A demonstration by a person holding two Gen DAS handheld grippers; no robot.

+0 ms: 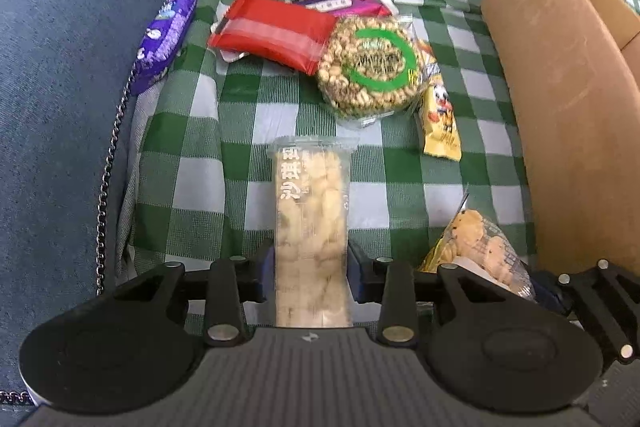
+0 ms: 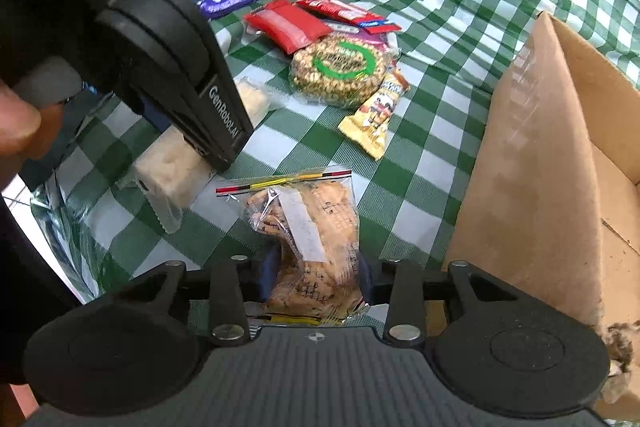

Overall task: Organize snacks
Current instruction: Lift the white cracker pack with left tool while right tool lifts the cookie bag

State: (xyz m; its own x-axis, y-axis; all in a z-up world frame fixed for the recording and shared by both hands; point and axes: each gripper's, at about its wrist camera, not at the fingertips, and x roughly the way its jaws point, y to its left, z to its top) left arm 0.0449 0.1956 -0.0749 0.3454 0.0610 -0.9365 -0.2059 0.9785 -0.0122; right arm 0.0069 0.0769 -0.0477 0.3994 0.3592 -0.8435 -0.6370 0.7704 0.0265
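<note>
Sachima bar (image 1: 312, 239) clamped, left hand-held gripper (image 1: 312, 263).

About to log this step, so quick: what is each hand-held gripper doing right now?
Left hand-held gripper: closed on the long pale snack bar.
Right hand-held gripper: closed on the clear bag of biscuits.
</note>
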